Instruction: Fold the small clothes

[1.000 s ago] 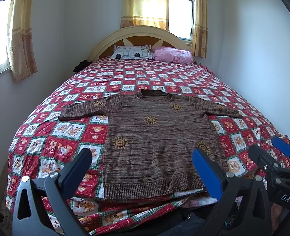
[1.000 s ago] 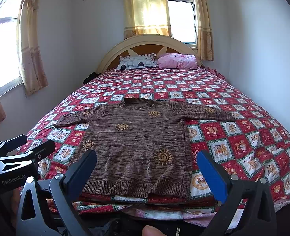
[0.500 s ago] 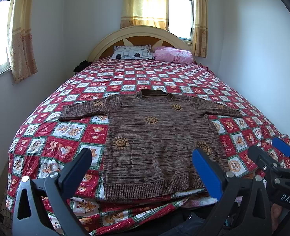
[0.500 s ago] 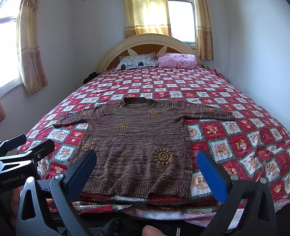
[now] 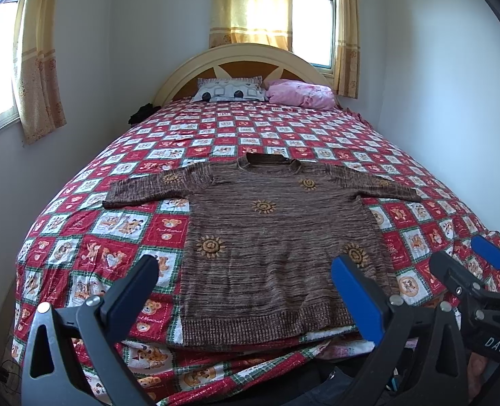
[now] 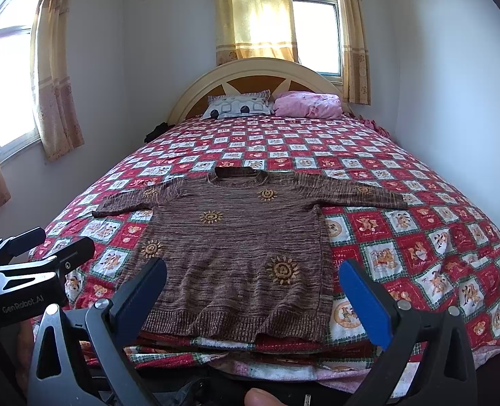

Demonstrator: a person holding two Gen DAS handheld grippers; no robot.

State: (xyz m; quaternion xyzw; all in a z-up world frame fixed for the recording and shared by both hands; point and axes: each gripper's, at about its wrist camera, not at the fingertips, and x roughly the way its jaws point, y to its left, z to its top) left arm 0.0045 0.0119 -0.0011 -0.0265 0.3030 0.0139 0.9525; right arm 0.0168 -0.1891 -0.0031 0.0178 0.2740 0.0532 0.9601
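Sweater (image 5: 277,237) flat on bed (image 5: 317,142); fingertip (image 6: 260,397) shows only in right view; left gripper (image 5: 243,280) and right gripper (image 6: 253,280) jaws spread, nothing moved since.

Left gripper (image 5: 246,280): two dark grey triangular finger frames with cut-out windows, silver pivot screws near the top, and flat blue pads (image 5: 356,299) on the inner faces of the jaws. Right gripper (image 6: 253,286): same build, with blue pads (image 6: 365,304). White lettering marks each black body seen from the other camera: "GenRobot.AI" on the left, "DAS" on the right.
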